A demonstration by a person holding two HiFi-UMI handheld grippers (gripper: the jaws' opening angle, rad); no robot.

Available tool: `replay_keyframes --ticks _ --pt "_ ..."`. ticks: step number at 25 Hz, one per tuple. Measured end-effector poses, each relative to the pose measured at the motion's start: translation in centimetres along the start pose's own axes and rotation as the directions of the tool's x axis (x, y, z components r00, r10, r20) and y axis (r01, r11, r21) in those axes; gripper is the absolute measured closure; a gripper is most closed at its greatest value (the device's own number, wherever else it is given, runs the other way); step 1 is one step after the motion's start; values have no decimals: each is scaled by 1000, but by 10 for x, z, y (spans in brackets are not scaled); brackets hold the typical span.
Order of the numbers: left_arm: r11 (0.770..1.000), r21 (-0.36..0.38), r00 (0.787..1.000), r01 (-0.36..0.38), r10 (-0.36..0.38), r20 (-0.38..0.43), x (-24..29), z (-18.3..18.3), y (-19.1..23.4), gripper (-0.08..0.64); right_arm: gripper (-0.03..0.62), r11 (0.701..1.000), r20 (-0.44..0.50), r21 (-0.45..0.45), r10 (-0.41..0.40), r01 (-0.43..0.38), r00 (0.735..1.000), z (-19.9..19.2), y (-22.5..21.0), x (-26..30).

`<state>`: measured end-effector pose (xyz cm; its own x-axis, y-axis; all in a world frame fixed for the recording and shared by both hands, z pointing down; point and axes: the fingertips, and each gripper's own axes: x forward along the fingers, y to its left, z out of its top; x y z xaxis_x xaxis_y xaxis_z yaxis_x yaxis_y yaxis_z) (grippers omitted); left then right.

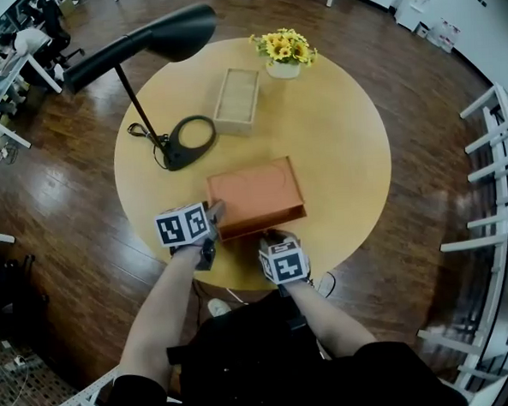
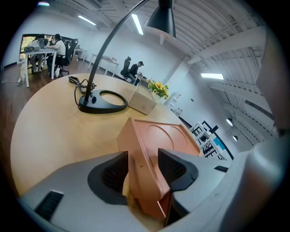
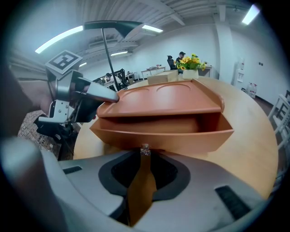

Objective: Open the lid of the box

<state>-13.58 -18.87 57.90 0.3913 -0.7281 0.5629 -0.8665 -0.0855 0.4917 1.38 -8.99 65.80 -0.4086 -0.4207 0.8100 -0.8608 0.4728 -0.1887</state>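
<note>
Round table point(image 1: 345, 149), near edge: left gripper point(image 2: 144, 167) clamps the box point(image 1: 253, 193) by a corner, right gripper point(image 3: 144, 172) pinches its tab point(image 3: 140, 195) (thin strap); a hard tug could slip it free.

Box point(image 1: 259, 221): rectangular, terracotta-orange, sits flat on the round table point(image 1: 345, 149) near its front edge, long side facing the front. Lid point(image 3: 163, 97): same colour, two shallow circular recesses on top, roughly level. Its front edge stands slightly above the base rim, with a dark gap along the front. Brown pull tab point(image 3: 141, 186) with a small metal stud projects from mid-front.
</note>
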Motion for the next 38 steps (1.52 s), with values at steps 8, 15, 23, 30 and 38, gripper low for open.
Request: replay_keyframes --ticks 8,15,23,30,38 --pt "999 44 1000 -19 19 2 1 1 2 364 518 1000 -8 -18 9 -9 1000 -29 7 -15" --pt "999 35 999 -39 39 11 0 0 1 364 520 999 14 -27 22 -22 1000 -32 16 -26" --pt "999 0 999 -49 49 24 0 0 4 364 520 1000 -6 -19 -6 6 1000 -59 15 -32" --pt "999 -3 998 -52 52 26 1 0 3 364 520 999 -15 -33 -3 3 1000 -62 14 -35" --pt "998 -15 998 -55 56 40 2 -1 4 364 520 999 -8 -49 0 0 1000 -70 15 -37"
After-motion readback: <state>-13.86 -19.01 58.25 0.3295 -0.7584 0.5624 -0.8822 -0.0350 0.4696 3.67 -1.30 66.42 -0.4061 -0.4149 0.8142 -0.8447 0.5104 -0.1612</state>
